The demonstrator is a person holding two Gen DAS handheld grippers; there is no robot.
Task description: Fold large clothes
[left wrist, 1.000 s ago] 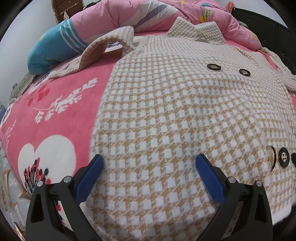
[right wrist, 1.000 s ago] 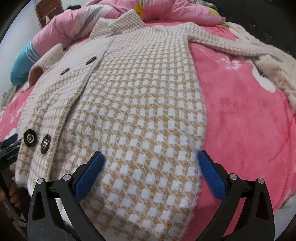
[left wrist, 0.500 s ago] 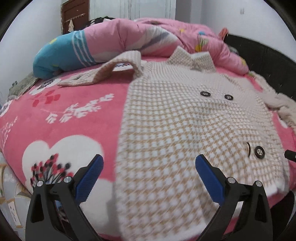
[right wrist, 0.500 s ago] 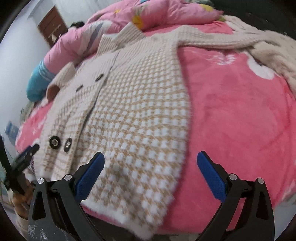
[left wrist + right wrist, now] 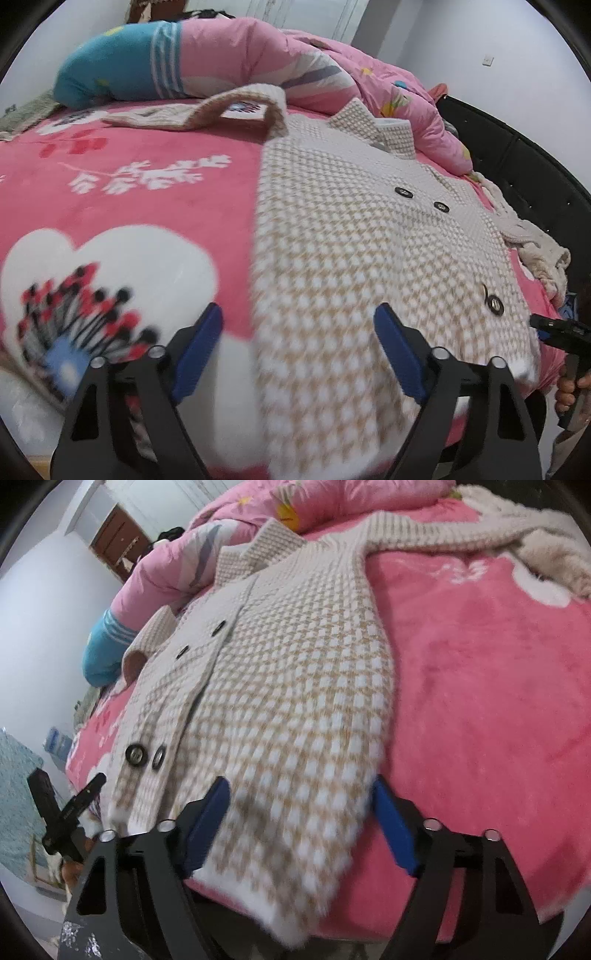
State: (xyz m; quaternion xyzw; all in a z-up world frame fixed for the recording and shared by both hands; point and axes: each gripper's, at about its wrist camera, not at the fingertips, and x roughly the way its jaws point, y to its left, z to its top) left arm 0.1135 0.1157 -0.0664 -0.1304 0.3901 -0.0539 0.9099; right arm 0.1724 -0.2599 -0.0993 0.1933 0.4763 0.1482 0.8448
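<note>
A pink blanket with white hearts and sprigs covers the bed, and on it the checked coat lies flat, front up. Its long axis runs from the hem, at the blanket's near edge, up to the collar by the rolled pink quilt at the blanket's far end. One sleeve arches towards the quilt's blue end; the other stretches out over the blanket to a cream knit heaped at the blanket's far corner.

A second ago both grippers hung right over the checks; now each sits at a bottom corner of the coat, more blanket showing.

The left gripper straddles the coat's side edge, its jaws closing but apart, pads clear of cloth. The right gripper brackets the other corner, jaws likewise closing, not yet pinching.
</note>
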